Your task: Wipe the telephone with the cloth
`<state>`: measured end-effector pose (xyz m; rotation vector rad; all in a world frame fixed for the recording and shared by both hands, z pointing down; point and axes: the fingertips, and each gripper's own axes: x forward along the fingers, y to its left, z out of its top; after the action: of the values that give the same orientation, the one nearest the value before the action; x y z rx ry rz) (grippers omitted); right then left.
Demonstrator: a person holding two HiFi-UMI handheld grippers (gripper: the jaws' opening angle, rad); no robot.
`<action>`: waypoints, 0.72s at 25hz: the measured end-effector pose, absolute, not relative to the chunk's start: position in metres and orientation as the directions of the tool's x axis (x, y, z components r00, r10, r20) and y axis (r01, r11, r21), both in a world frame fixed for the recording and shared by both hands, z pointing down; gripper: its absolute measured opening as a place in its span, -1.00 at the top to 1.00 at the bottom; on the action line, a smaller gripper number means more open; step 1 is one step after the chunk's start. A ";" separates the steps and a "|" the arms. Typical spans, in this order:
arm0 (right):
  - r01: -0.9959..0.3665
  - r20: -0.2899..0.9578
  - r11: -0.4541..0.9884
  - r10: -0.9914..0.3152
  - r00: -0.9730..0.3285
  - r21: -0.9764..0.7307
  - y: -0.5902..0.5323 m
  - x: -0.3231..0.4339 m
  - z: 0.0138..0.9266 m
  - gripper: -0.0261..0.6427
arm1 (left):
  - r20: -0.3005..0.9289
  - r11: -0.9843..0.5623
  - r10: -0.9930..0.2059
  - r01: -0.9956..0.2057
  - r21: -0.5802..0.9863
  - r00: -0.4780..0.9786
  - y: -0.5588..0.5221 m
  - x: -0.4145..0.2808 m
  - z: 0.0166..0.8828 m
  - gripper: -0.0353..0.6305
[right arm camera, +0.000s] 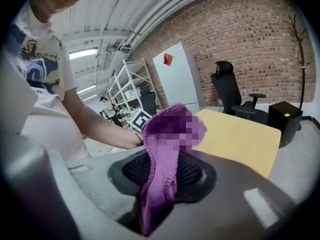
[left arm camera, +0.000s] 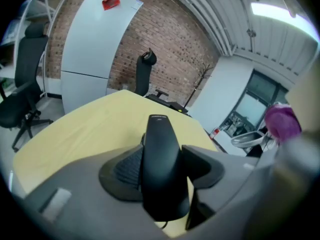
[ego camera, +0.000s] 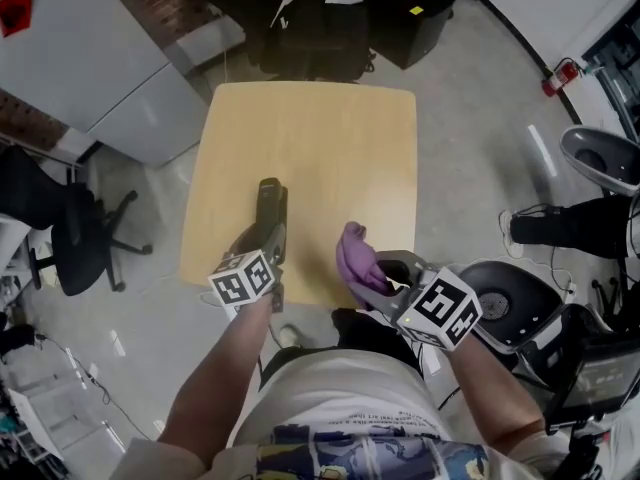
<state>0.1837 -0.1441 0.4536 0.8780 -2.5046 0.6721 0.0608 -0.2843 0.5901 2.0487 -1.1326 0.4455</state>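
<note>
A black telephone handset point(ego camera: 268, 205) is held over the near part of the wooden table point(ego camera: 330, 138), gripped at its near end by my left gripper point(ego camera: 268, 240). In the left gripper view the handset point(left arm camera: 161, 169) stands between the two dark pads, which press on its sides. My right gripper point(ego camera: 372, 276) is shut on a purple cloth point(ego camera: 354, 255) that sticks up from its jaws, just right of the handset. In the right gripper view the cloth point(right arm camera: 165, 159) hangs pinched between the pads. The cloth point(left arm camera: 281, 122) also shows at the right edge of the left gripper view.
Black office chairs point(ego camera: 300, 18) and a black box point(ego camera: 405, 13) stand beyond the table's far edge. A white cabinet point(ego camera: 80, 58) is at the far left, another chair point(ego camera: 60, 233) at the left. A seated person's legs point(ego camera: 570, 223) are to the right.
</note>
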 end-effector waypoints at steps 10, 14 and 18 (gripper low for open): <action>-0.638 0.502 0.693 -0.441 -0.744 -0.335 -0.150 0.194 0.467 0.59 | 0.691 -0.369 -0.571 -0.890 0.268 0.444 -0.286 0.057 0.623 0.13; -0.630 0.494 0.696 -0.436 -0.752 -0.344 -0.154 0.196 0.472 0.59 | 0.727 -0.417 -0.547 -0.888 0.192 0.414 -0.285 0.059 0.633 0.13; -0.634 0.492 0.698 -0.445 -0.748 -0.333 -0.161 0.190 0.474 0.59 | 0.754 -0.434 -0.537 -0.891 0.136 0.377 -0.282 0.050 0.643 0.12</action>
<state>0.1902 -0.1611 0.4739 0.8401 -2.5325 0.6969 0.0503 -0.2820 0.6429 2.1059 -1.2258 0.8654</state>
